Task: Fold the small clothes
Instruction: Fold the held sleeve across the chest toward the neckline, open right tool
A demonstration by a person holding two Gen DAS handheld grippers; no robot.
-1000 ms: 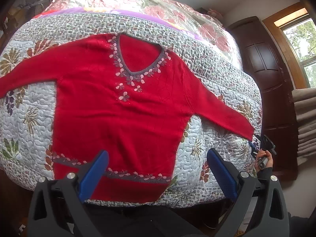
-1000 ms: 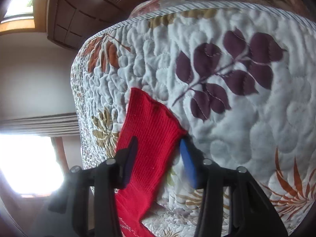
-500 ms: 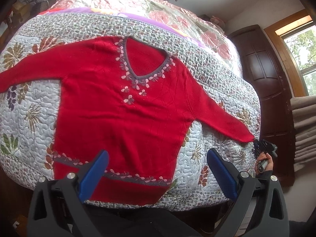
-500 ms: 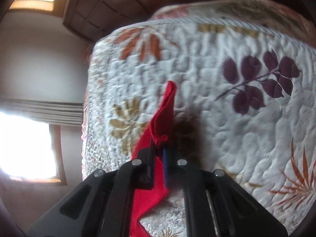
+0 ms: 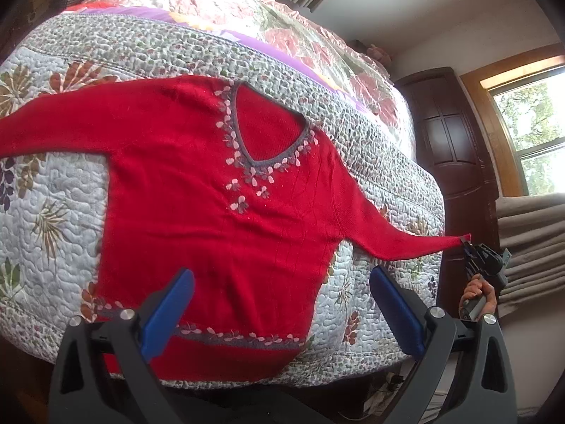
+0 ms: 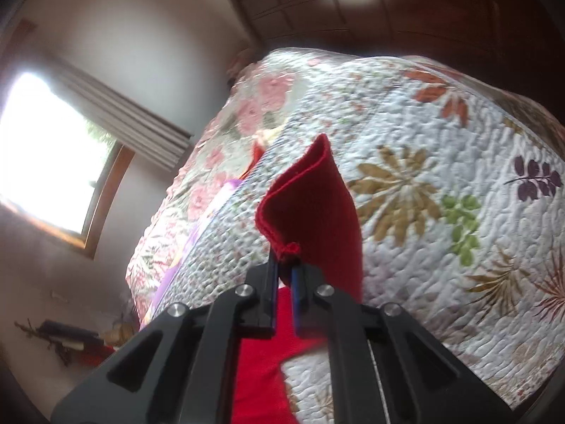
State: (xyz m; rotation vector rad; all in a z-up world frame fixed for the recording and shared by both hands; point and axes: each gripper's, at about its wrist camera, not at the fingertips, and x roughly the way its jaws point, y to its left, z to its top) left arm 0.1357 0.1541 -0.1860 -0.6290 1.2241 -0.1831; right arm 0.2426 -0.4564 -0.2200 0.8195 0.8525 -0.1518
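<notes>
Our right gripper (image 6: 284, 270) has its jaws clamped on the cuff of the red sweater's sleeve (image 6: 314, 205), which stands up as a folded flap at mid-frame. Our left gripper (image 5: 279, 307) hangs low in its frame, jaws wide apart and holding nothing — its blue pads (image 5: 166, 314) frame the hem. The red sweater (image 5: 212, 205) lies face-up across the floral quilt (image 5: 46, 219), its right-hand sleeve pulled taut toward the frame's right edge.

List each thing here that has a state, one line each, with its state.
Red sweater: unfolded, front up, on the quilt.
Sleeve cuff: pinched, lifted off the quilt.
Right gripper: shut on the cuff.
Left gripper: open, empty, above the hem.
</notes>
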